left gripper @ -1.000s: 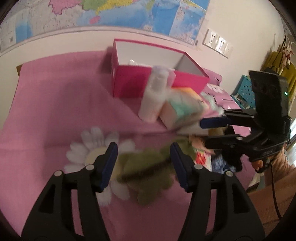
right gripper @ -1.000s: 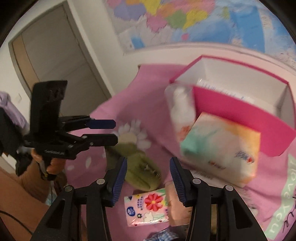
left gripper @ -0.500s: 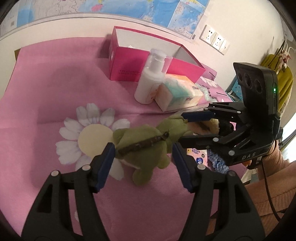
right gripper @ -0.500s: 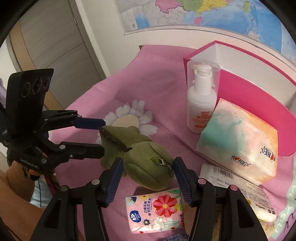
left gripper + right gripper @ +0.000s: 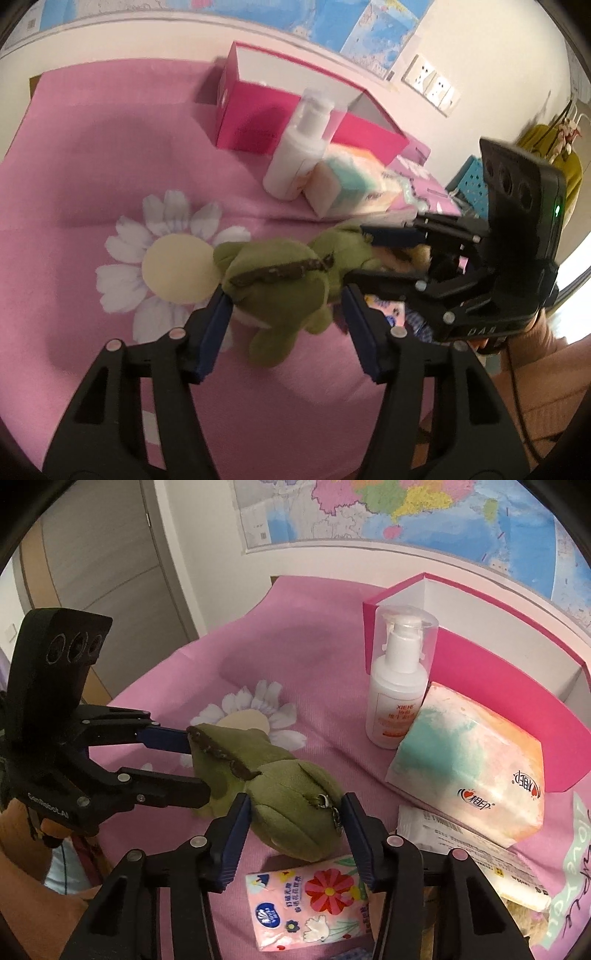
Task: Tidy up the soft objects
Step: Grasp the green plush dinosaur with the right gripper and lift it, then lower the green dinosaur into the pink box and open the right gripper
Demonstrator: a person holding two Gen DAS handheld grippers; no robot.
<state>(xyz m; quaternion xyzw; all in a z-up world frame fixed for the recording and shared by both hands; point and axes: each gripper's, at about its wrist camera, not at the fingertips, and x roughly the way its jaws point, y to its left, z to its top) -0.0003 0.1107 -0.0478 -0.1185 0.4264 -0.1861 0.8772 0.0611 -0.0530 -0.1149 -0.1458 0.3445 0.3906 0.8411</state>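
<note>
A green plush toy [image 5: 273, 280] with a brown ridge along its back lies on the pink daisy cloth [image 5: 110, 166]. My left gripper [image 5: 285, 297] brackets its body. The jaws are closing; the left pad touches the plush and a thin gap shows at the right pad. In the right wrist view, my right gripper [image 5: 295, 801] has the toy's head end [image 5: 291, 794] between its closing jaws, and both pads press on it. The left gripper [image 5: 195, 766] shows there at the toy's tail end. In the left wrist view, the right gripper [image 5: 357, 255] sits at the head.
An open pink box [image 5: 517, 686] stands at the back. In front of it are a white pump bottle [image 5: 399, 686] and a large tissue pack [image 5: 469, 768]. A small flowered tissue pack [image 5: 310, 904] and a white packet [image 5: 461, 842] lie near my right fingers.
Both grippers have closed in around the plush, the right one dropping forward until the head sits between its pads. The jaws spread a little, then narrowed.
</note>
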